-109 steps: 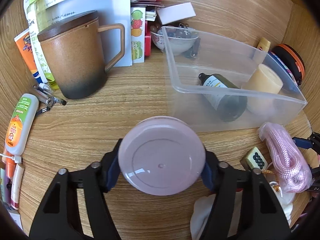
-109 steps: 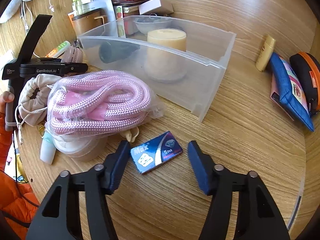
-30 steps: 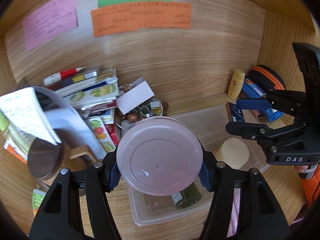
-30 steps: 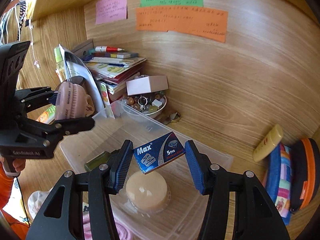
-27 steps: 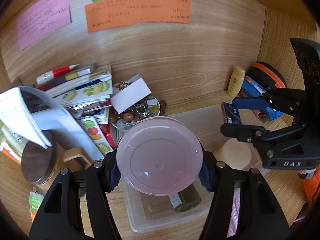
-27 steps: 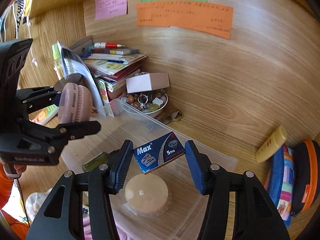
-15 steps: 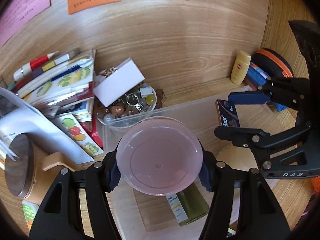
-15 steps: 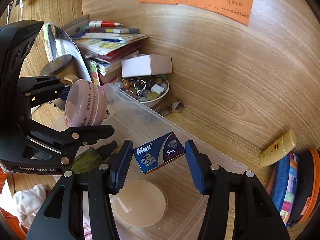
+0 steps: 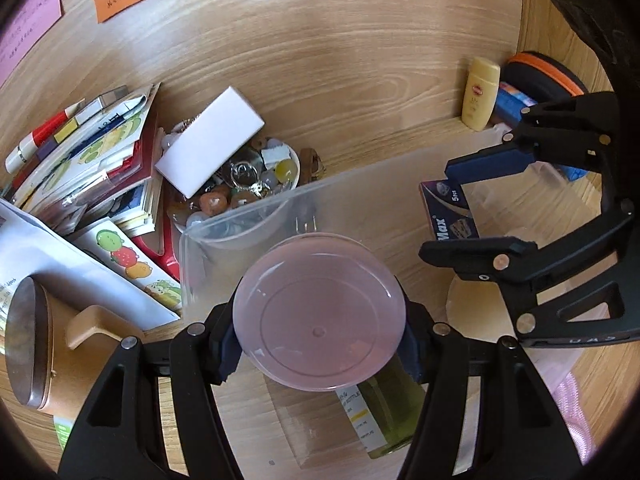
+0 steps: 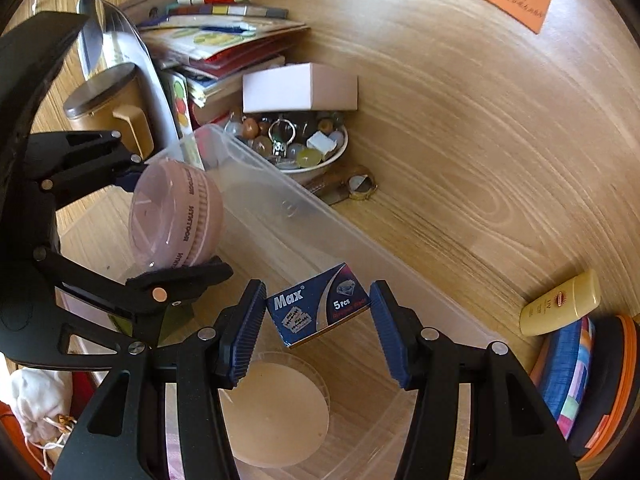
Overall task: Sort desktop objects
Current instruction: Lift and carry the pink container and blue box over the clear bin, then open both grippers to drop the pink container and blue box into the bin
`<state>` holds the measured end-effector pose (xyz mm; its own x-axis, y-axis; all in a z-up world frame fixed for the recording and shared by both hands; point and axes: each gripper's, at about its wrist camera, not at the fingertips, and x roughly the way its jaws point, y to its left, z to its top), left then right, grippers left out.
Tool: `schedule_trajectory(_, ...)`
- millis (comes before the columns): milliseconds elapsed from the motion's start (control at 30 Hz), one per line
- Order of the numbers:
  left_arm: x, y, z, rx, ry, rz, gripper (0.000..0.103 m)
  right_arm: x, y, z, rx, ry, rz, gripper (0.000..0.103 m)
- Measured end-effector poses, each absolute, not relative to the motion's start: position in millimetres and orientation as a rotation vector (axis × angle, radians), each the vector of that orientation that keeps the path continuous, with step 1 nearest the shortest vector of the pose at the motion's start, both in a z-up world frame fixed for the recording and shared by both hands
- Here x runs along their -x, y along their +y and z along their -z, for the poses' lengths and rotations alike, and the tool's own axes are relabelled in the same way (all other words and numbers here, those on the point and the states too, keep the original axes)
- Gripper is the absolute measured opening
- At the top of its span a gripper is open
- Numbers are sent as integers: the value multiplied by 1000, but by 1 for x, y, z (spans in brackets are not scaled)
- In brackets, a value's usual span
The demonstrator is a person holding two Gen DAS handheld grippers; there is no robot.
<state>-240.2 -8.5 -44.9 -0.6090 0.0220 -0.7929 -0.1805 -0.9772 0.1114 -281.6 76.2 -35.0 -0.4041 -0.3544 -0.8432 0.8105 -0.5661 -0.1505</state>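
My left gripper (image 9: 320,346) is shut on a round pink jar with a clear lid (image 9: 318,312), held over the left end of a clear plastic bin (image 9: 256,220). My right gripper (image 10: 318,300) is shut on a small blue "Max" blade box (image 10: 318,304), held tilted over the same bin (image 10: 304,200). In the bin lie a green bottle (image 9: 380,412) and a beige round tub (image 10: 276,412). Each gripper shows in the other's view: the left gripper (image 10: 176,220) with the pink jar (image 10: 176,216), the right gripper (image 9: 440,208) with the blade box (image 9: 450,216).
A bowl of trinkets (image 9: 240,184) under a white box (image 9: 210,148) sits just behind the bin. Stacked books (image 9: 100,152) and a brown lidded mug (image 9: 48,344) stand to the left. A yellow tube (image 9: 480,94) and an orange-rimmed case (image 10: 612,392) lie right, by the wooden wall.
Both grippers have sunk toward the bin and tipped further down, each still gripping its object. The wall notes have slid up toward the frame edge.
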Motion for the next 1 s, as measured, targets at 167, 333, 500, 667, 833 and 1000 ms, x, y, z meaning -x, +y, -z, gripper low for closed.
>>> schedule_trajectory(167,241,-12,49,1370,265,-2689,62,283,74,42,-1071,742,2001,50)
schedule_trajectory(333,241,-8,51,1375,299,-2689,62,284,73,42,-1079,741,2005,50)
schedule_trajectory(500,241,-7,51,1369,322,-2702,67,284,74,43,-1075,760,2014,50)
schedule_trajectory(667,239,-6,49,1350,306,-2705,79,286,80,39,-1061,750,2053,57)
schedule_trajectory(833,235,-6,41,1328,313,-2736,87,284,88,27,-1034,717,2085,69)
schedule_trajectory(1000,226,-7,27,1280,332,-2787,92,275,94,12,-987,698,2133,75)
